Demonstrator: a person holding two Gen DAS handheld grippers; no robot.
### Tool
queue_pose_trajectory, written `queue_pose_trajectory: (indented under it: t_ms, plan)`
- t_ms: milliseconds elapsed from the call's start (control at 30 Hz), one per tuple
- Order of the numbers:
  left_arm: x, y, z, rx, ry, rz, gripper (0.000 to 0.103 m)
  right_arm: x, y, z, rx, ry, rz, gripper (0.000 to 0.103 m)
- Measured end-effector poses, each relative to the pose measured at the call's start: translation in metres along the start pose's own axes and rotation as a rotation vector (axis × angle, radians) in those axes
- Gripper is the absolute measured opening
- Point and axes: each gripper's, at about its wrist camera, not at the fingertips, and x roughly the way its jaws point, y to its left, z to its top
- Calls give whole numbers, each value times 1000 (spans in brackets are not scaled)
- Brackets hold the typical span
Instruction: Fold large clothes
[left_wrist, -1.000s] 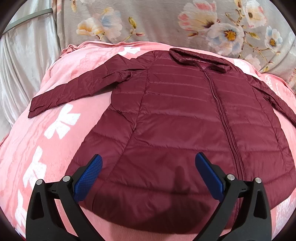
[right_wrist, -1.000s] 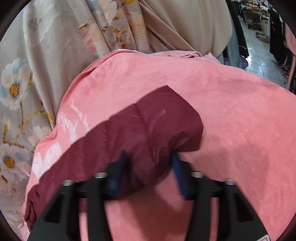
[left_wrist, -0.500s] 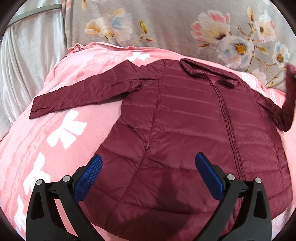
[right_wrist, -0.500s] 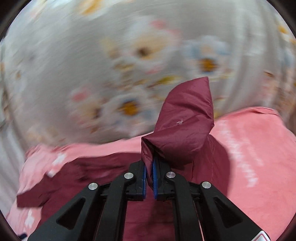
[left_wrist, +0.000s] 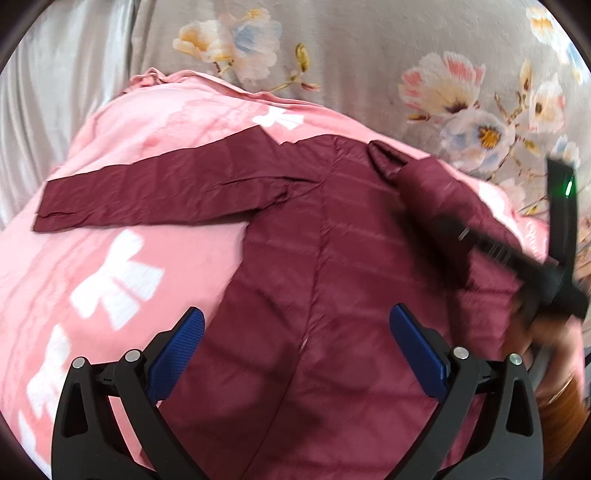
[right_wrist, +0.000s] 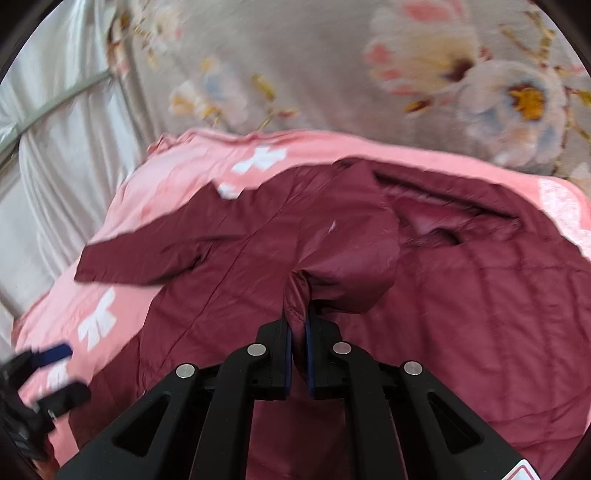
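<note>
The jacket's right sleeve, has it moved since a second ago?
Yes. The right gripper has carried the sleeve off the pink blanket and inward over the jacket's chest.

A dark maroon quilted puffer jacket (right_wrist: 461, 295) is spread on a pink blanket with white bow prints (right_wrist: 177, 192). One sleeve cuff (right_wrist: 343, 266) is pinched between the right gripper's (right_wrist: 298, 350) blue pads — held above the jacket's front.

Left claw (left_wrist: 297, 349) spread wide, low; right claw (right_wrist: 298, 334) pinched tight on cloth, raised.
</note>
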Motion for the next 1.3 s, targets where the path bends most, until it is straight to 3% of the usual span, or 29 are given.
queue_pose_trajectory:
  t_ms: [33, 100, 133, 300, 467, 633, 733, 800, 867, 1033, 1067, 1100, 1167, 1233, 1300]
  plan:
    - [3, 0, 5, -12, 4, -20, 98, 3, 5, -4, -20, 12, 15, 15]
    - [8, -1, 14, -40, 8, -63, 98, -2, 8, -11, -43, 32, 36, 39]
    - [9, -1, 18, -53, 10, -81, 98, -7, 7, -15, -44, 21, 39, 43]
    - [31, -7, 34, -104, 50, -167, 98, -53, -24, -35, 13, -27, 11, 45]
    - [90, -18, 37, -161, 210, -219, 98, -102, -99, -64, 224, -44, -106, 45]
    - [123, -19, 36, -253, 281, -269, 96, -134, -182, -96, 466, -62, -194, 45]
    - [128, -28, 42, -252, 296, -309, 65, -135, -222, -109, 592, -67, -185, 46]
    - [129, -39, 49, -216, 308, -326, 26, -128, -240, -112, 653, -70, -146, 46]
    - [124, -48, 61, -174, 284, -324, 5, -120, -250, -109, 692, -78, -118, 46]
    - [83, -55, 104, -117, 125, -357, 3, -108, -272, -91, 754, -109, -95, 46]
    - [73, -58, 113, -105, 91, -369, 3, -106, -276, -87, 767, -123, -84, 38]
    - [61, -60, 121, -87, 54, -376, 3, -110, -280, -81, 778, -154, -77, 21]
    - [46, -64, 133, -53, -12, -363, 2, -125, -283, -69, 779, -241, -51, 5]
    - [34, -66, 140, -19, -70, -320, 2, -151, -277, -62, 760, -363, -17, 4]
    - [39, -62, 136, -2, -78, -270, 2, -161, -268, -60, 698, -388, -49, 2]
